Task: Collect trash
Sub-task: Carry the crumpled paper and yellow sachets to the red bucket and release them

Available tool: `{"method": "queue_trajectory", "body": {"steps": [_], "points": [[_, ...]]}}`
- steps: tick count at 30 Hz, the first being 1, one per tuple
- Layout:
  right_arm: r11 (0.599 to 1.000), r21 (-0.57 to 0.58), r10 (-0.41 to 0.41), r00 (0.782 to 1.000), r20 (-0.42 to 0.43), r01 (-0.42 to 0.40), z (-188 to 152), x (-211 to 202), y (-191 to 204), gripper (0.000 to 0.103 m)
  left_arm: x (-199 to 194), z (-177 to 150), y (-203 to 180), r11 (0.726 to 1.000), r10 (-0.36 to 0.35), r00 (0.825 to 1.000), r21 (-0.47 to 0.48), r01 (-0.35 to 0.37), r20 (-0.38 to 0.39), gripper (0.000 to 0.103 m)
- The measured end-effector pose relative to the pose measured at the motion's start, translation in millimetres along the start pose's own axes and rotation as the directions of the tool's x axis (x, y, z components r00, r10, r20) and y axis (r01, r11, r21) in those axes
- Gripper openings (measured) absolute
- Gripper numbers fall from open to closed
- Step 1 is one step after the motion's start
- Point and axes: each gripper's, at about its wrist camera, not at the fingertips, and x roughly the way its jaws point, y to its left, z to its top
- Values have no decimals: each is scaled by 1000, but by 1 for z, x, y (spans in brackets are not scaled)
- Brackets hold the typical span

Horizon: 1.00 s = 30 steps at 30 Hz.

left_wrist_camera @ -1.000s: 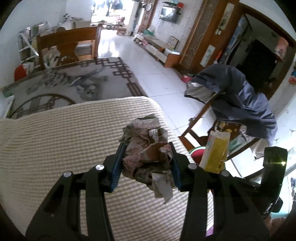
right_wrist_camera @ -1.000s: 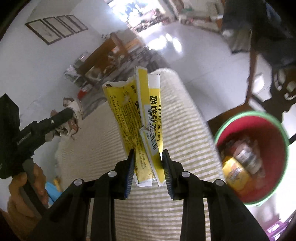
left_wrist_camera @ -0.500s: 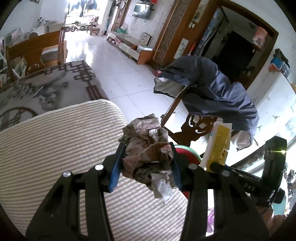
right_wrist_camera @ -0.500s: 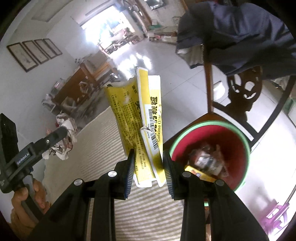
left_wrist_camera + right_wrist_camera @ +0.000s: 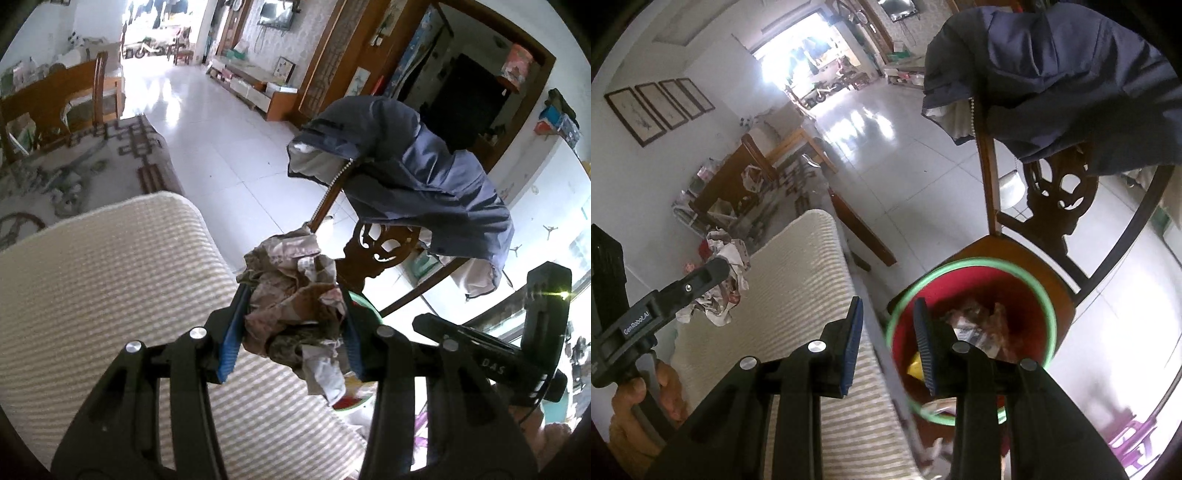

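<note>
A cream ribbed cover [image 5: 110, 277] fills the lower left of the left wrist view. Beyond it lie a patterned rug [image 5: 74, 166] and a wooden chair [image 5: 55, 99], and a glossy white tiled floor [image 5: 207, 122] runs towards a bright doorway. Four framed pictures [image 5: 661, 107] hang on the left wall in the right wrist view. Over the right edge of the cover, the left gripper [image 5: 291, 295] pinches a wad of crumpled paper [image 5: 291, 266] between its blue pads, off the surface. To its right a carved dark chair [image 5: 1052, 206] carries a navy jacket [image 5: 406, 166] draped over its back. On that chair's seat stands a red bin [image 5: 1047, 295] with a green rim; it holds crumpled wrappers [image 5: 975, 325] and a yellow piece [image 5: 915, 367]. The right gripper [image 5: 887, 306] hangs over the bin's near left rim, its jaws a little apart with nothing between them.
</note>
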Motion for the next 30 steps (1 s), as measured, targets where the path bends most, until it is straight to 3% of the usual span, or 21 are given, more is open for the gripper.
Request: {"method": "queue_trajectory", "body": {"steps": [13,30], "points": [[997,76,21,1000,-9,-20,3,-20,-60,30,50,-19,-53,1000,-18,995,15,19,-98,44],[997,82,5,1000,-11,-4,-7,-49,-102,36,105,-48,-96,999,-19,980,28,25,-196,44]]}}
